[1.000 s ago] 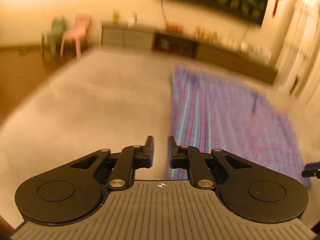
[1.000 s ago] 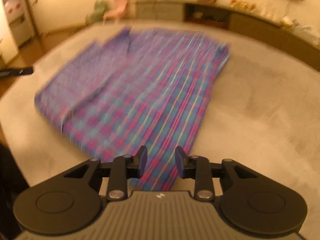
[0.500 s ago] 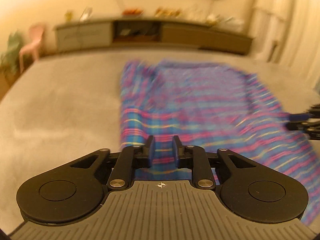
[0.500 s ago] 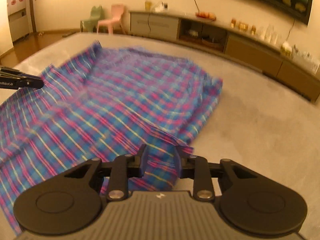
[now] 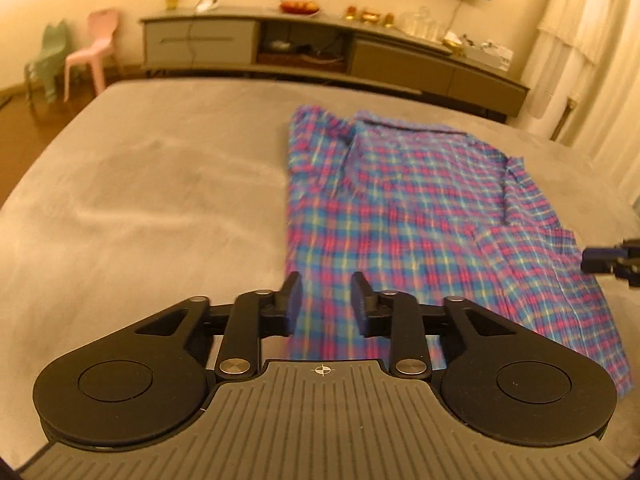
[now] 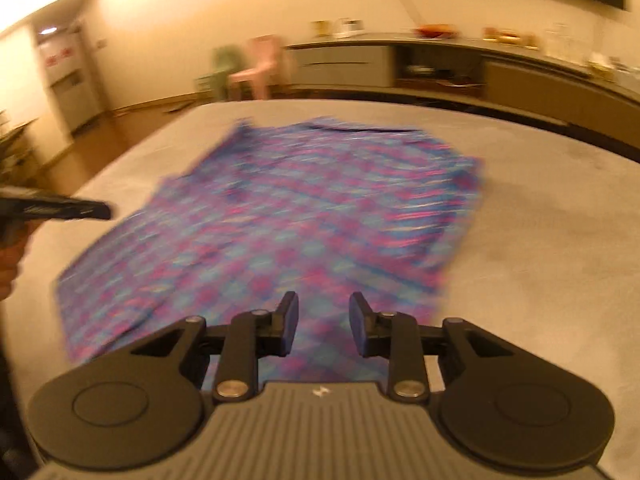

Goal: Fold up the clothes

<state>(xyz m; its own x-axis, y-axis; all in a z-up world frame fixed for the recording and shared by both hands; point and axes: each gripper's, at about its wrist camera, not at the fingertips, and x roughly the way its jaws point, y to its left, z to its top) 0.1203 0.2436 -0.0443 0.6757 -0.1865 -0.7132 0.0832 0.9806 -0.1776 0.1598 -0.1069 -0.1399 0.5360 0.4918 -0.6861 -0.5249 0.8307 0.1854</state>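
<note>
in your left wrist view, your left gripper (image 5: 326,298) sits low at 6 o'clock with its jaws parted and nothing between them but open air, the near hem of the plaid shirt (image 5: 404,216) showing through the gap. the shirt lies spread flat on the grey bed (image 5: 152,200), filling the stretch from 12 to 4 o'clock, with its collar end at the far side and a folded-in sleeve along the 2 o'clock edge. out at 3 o'clock the tip of your right gripper (image 5: 610,262) pokes in just beside the shirt's side edge; from here you cannot tell whether it touches the cloth. beyond the bed, a long low cabinet (image 5: 320,46) runs along the wall at 12 o'clock, and a pink chair (image 5: 92,52) and a green chair (image 5: 50,60) stand together at 10 o'clock. in your right wrist view, which is blurred, your right gripper (image 6: 323,322) is also parted and holds nothing, hanging over the shirt's (image 6: 280,220) near edge. the shirt spreads from the centre out toward 9 and 1 o'clock on the bed (image 6: 540,260). at 9 o'clock your left gripper (image 6: 60,210) reaches in from the frame edge, its tip just beside the cloth's left side. the cabinet (image 6: 440,64) crosses the wall from 12 to 2 o'clock, and the pink chair (image 6: 258,64) stands at 11 o'clock.
</note>
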